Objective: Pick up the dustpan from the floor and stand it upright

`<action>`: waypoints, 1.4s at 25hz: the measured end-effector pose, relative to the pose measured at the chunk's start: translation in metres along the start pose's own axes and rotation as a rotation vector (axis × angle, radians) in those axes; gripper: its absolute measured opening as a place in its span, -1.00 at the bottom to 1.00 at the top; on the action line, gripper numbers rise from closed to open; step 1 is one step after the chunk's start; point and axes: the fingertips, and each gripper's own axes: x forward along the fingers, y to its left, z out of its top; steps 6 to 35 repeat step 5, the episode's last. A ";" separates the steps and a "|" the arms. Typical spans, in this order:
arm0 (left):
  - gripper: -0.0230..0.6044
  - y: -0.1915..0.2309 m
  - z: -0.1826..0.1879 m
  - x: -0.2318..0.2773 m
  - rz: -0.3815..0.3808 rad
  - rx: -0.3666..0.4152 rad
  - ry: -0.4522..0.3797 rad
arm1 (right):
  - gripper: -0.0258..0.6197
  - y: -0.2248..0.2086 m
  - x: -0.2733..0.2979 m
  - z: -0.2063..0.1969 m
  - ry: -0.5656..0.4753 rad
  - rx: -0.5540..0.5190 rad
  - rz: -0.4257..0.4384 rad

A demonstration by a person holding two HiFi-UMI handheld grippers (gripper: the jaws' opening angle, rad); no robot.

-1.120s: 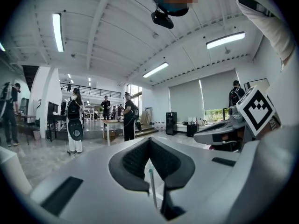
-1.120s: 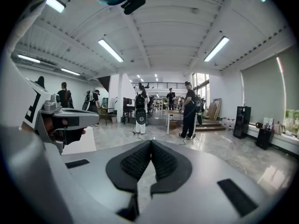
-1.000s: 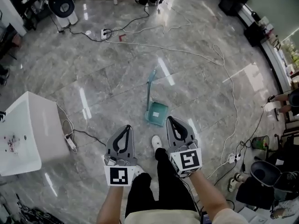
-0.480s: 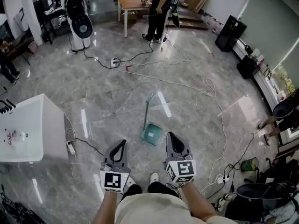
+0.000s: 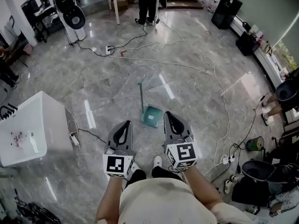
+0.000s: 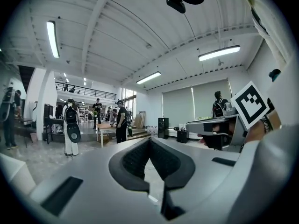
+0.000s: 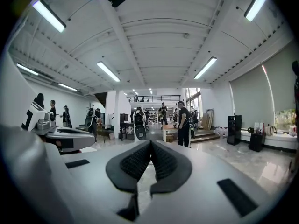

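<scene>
Grey marble floor (image 5: 187,97) holds the teal dustpan (image 5: 152,116), lying flat just ahead of left gripper (image 5: 124,125) and right gripper (image 5: 169,115), both pressed together and empty. Probably light, stiff plastic; its thin handle (image 5: 141,94) suits gripping.

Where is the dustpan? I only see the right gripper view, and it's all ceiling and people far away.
Observer: In the head view the teal dustpan sits on the floor just ahead of the right gripper, slightly to its left.
Operator: Which way does its stick go?
Observer: The handle runs from the pan away from the person, toward the white cable that crosses the floor.
Operator: Is my other gripper holding something?
Observer: No. The left gripper view shows the left gripper with its jaws together and nothing between them.
</scene>
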 end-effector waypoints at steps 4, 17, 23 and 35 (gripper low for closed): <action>-0.90 -0.003 0.001 0.000 0.010 -0.008 -0.003 | -0.87 -0.009 -0.009 0.005 -0.019 0.002 -0.019; -0.90 -0.003 0.000 -0.001 0.014 -0.010 -0.002 | -0.87 -0.010 -0.011 0.005 -0.020 0.001 -0.022; -0.90 -0.003 0.000 -0.001 0.014 -0.010 -0.002 | -0.87 -0.010 -0.011 0.005 -0.020 0.001 -0.022; -0.90 -0.003 0.000 -0.001 0.014 -0.010 -0.002 | -0.87 -0.010 -0.011 0.005 -0.020 0.001 -0.022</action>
